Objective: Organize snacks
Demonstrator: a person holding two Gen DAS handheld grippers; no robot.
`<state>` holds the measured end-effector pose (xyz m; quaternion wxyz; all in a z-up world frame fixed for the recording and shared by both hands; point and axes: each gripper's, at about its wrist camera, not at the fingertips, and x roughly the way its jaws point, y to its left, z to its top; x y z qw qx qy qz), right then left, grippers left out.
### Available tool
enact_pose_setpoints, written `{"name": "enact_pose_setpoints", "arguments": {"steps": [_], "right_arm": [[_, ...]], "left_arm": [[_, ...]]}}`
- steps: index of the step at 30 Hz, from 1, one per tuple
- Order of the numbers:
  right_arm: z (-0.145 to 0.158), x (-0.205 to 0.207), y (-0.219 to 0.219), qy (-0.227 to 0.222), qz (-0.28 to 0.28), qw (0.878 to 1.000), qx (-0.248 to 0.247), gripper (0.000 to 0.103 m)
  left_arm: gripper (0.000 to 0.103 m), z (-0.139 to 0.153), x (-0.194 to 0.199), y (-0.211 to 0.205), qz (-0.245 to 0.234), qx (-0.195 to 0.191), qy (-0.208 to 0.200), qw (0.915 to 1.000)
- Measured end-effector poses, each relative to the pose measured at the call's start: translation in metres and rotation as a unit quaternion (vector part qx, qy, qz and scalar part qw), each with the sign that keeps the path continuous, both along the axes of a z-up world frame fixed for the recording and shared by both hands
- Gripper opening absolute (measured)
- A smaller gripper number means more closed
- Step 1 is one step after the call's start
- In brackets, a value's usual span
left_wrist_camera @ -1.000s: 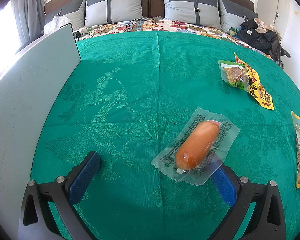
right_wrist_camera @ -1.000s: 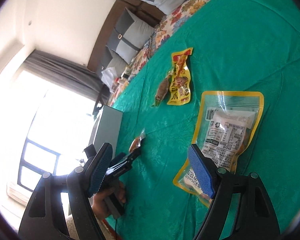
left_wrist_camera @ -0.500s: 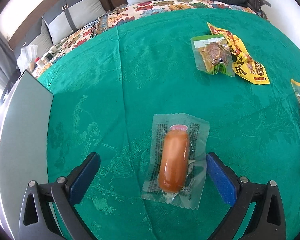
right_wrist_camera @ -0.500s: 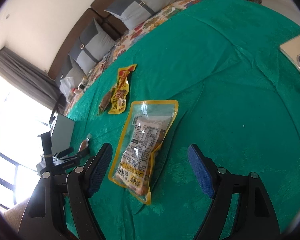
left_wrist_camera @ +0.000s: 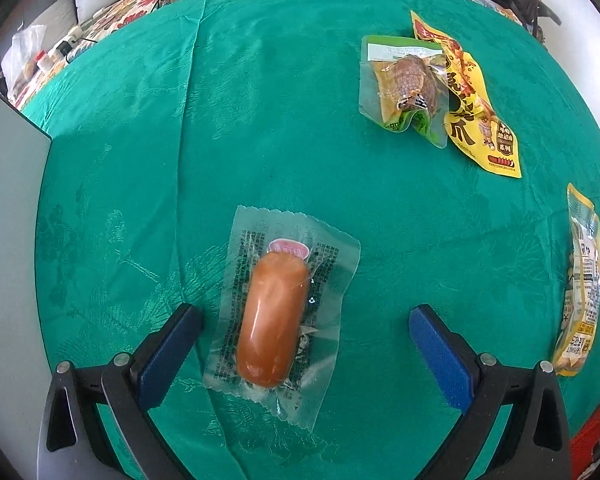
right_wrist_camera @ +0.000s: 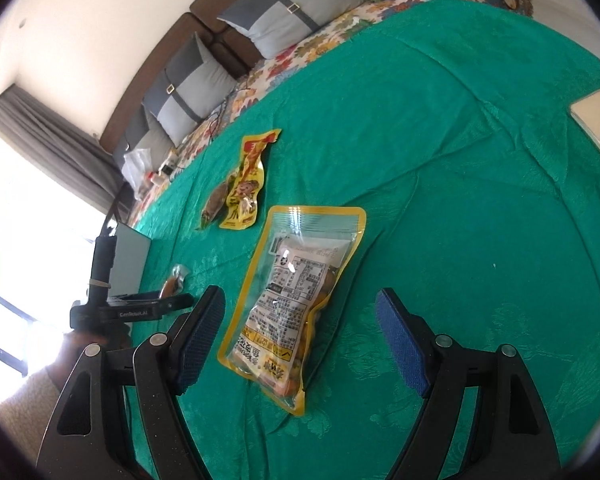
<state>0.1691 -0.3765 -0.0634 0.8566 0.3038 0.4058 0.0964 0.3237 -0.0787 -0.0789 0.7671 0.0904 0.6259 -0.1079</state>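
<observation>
our left tool (left_wrist_camera: 305,322) hangs open over the sausage pack (left_wrist_camera: 274,316), its length running straight ahead between the jaws; our right tool (right_wrist_camera: 300,324) stands open too.

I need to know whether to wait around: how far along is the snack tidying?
Barely begun. Nothing looks sorted: the sausage pack, yellow nut pouch, yellow sachet and green-edged pack all lie loose on the green cloth. Both tongs, left and right, stand open, straddling the sausage and the pouch.
</observation>
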Motion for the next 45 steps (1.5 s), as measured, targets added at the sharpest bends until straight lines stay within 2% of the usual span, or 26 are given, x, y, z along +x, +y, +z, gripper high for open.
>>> {"name": "enact_pose_setpoints", "arguments": {"steps": [4,5,7,8,9,11,13,19,21,24,27,28,30,31,33,34,35,36,37,39,40,43,45], "right_arm": [[-0.001,-0.001,-0.007,0.001,-0.008,1.0,0.01,0.081],[0.0,-0.001,-0.008,0.0,-0.009,1.0,0.012,0.081],[0.001,-0.002,-0.011,-0.002,-0.012,1.0,0.014,0.081],[0.002,-0.003,-0.012,-0.004,-0.014,1.0,0.015,0.081],[0.002,-0.004,-0.012,-0.005,-0.016,1.0,0.015,0.081],[0.002,-0.005,-0.016,-0.004,-0.021,1.0,0.017,0.081],[0.0,-0.005,-0.018,-0.001,-0.025,1.0,0.019,0.081],[-0.014,-0.001,-0.026,0.036,-0.033,0.998,0.03,0.081],[-0.017,0.003,-0.019,0.051,-0.018,0.998,0.036,0.081],[-0.017,0.016,0.01,0.078,0.007,0.997,0.016,0.081],[-0.016,0.037,0.047,0.123,0.005,0.991,-0.053,0.082],[-0.015,0.046,0.058,0.136,-0.007,0.988,-0.072,0.09],[-0.016,0.063,0.08,0.17,-0.028,0.979,-0.109,0.095],[-0.018,0.072,0.093,0.19,-0.029,0.97,-0.15,0.099],[-0.023,0.084,0.117,0.21,-0.007,0.947,-0.243,0.099],[-0.025,0.084,0.122,0.208,0.004,0.941,-0.265,0.098],[-0.022,0.08,0.121,0.196,0.004,0.943,-0.268,0.091],[-0.019,0.073,0.114,0.187,-0.011,0.945,-0.27,0.082],[-0.015,0.065,0.105,0.178,-0.02,0.95,-0.254,0.059],[-0.013,0.047,0.08,0.175,-0.031,0.968,-0.174,0.057],[-0.011,0.037,0.07,0.175,-0.038,0.973,-0.146,0.057],[0.006,0.006,0.055,0.13,-0.039,0.989,-0.057,0.057],[0.015,-0.008,0.066,0.121,-0.022,0.991,-0.053,0.057]], "left_arm": [[0.103,0.001,0.006,0.001,-0.002,0.003,0.01,0.9999],[0.1,0.002,0.006,0.001,0.003,0.002,0.01,0.9999],[0.074,0.01,0.0,0.01,0.009,-0.005,-0.014,0.9998],[0.046,0.015,-0.003,0.013,0.012,-0.01,-0.021,0.9997],[0.027,0.017,-0.004,0.016,0.019,-0.016,-0.016,0.9996],[0.025,0.023,-0.01,0.025,0.033,-0.032,-0.016,0.9988],[0.023,0.033,-0.022,0.036,0.05,-0.045,-0.035,0.9971],[0.023,0.044,-0.077,0.071,0.097,-0.121,-0.055,0.9864],[0.023,0.044,-0.098,0.084,0.111,-0.148,-0.061,0.9809],[0.023,0.047,-0.127,0.097,0.121,-0.187,-0.072,0.9722],[0.023,0.054,-0.144,0.103,0.123,-0.193,-0.09,0.9693],[0.023,0.057,-0.151,0.106,0.123,-0.194,-0.097,0.9685],[0.023,0.065,-0.162,0.108,0.122,-0.195,-0.11,0.9669],[0.023,0.07,-0.169,0.113,0.122,-0.197,-0.117,0.9658],[0.023,0.081,-0.182,0.12,0.12,-0.203,-0.129,0.9631],[0.023,0.089,-0.189,0.125,0.117,-0.206,-0.137,0.9619],[0.023,0.095,-0.195,0.128,0.113,-0.206,-0.145,0.9612],[0.023,0.102,-0.201,0.131,0.107,-0.203,-0.155,0.9609],[0.023,0.108,-0.208,0.134,0.101,-0.199,-0.166,0.9605],[0.023,0.116,-0.219,0.14,0.096,-0.195,-0.182,0.9589],[0.023,0.118,-0.223,0.142,0.098,-0.199,-0.186,0.9572],[0.023,0.121,-0.233,0.148,0.102,-0.223,-0.184,0.9519],[0.023,0.122,-0.237,0.15,0.104,-0.238,-0.178,0.9493]]}}
